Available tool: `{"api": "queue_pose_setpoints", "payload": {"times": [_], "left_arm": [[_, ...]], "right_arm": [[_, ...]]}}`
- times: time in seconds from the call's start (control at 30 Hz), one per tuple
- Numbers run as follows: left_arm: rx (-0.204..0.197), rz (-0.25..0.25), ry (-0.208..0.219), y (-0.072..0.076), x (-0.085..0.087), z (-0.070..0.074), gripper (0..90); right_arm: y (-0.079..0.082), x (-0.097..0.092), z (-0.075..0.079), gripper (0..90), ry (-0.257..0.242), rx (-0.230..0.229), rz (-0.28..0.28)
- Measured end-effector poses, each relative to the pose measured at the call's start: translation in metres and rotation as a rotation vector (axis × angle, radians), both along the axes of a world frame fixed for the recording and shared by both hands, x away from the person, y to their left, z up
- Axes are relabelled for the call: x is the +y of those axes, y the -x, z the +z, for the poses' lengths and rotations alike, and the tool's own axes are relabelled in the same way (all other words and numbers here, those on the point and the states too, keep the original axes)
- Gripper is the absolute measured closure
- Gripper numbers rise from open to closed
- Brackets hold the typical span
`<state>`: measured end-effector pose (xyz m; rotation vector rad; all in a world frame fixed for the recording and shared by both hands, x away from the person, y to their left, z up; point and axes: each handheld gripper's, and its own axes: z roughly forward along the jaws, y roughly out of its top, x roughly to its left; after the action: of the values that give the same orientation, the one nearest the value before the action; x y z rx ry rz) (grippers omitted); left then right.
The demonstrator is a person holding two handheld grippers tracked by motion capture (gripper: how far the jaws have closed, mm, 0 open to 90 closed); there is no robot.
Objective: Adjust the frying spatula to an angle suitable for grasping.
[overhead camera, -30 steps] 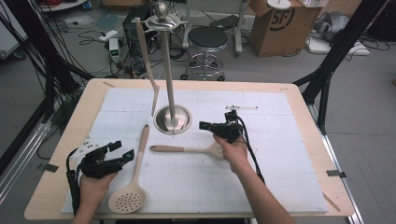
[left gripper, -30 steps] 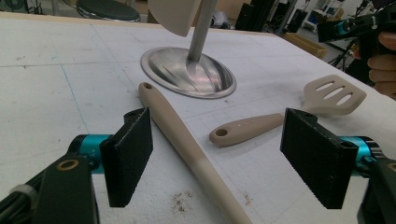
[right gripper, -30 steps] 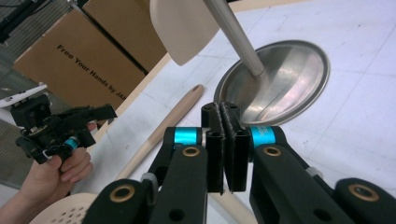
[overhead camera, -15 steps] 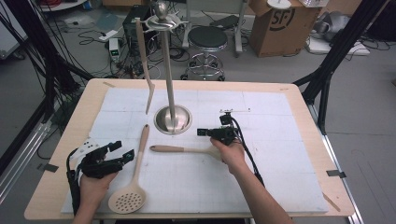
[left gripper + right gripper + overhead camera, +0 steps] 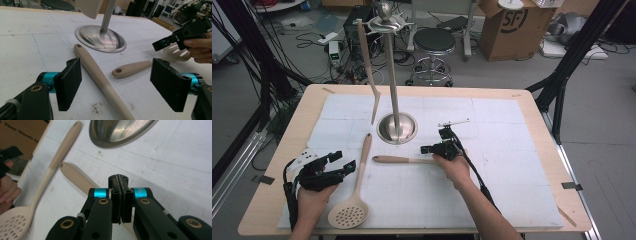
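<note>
Beige slotted spatula [image 5: 404, 160] flat mid-tabletop, just near-side of steel stand base [image 5: 397, 127]. Right gripper [image 5: 438, 149] over its head end, jaws pressed together, nothing between. Left gripper [image 5: 334, 162] near left edge, jaws spread, beside skimmer [image 5: 354, 192].

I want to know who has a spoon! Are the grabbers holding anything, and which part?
Nothing is held. The left gripper is wide open over the skimmer's handle. The right gripper is shut, pads together, above the other utensil's handle.

Each black gripper [image 5: 120, 195] has teal collars, brass-ringed pivots, ribbed pads [image 5: 68, 83] and a trailing black cable.
</note>
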<state>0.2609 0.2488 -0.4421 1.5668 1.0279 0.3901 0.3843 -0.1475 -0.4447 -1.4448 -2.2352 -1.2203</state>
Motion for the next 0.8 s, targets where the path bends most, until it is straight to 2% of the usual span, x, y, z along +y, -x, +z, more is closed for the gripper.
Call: {"api": "queue_pose_setpoints", "payload": {"times": [0.2,0.4,0.7,0.8], "left_arm": [[0.001,0.002,0.002,-0.0001,0.0,-0.0002,25.9],[-0.001,-0.001,-0.003,0.0,-0.0001,0.0002,25.9],[0.001,0.0,0.0,0.0001,0.0,0.0,25.9],[-0.003,0.0,0.001,0.0003,-0.0001,0.0002,25.9]], "right_arm": [[0.0005,0.0032,-0.0047,89.4,0.053,0.033,0.01],[0.0014,0.0057,-0.0072,89.4,0.075,0.041,0.026],[0.0031,0.0032,-0.0076,89.4,0.107,0.05,0.015],[0.0048,-0.0008,-0.0093,89.4,0.1,0.055,-0.004]]}}
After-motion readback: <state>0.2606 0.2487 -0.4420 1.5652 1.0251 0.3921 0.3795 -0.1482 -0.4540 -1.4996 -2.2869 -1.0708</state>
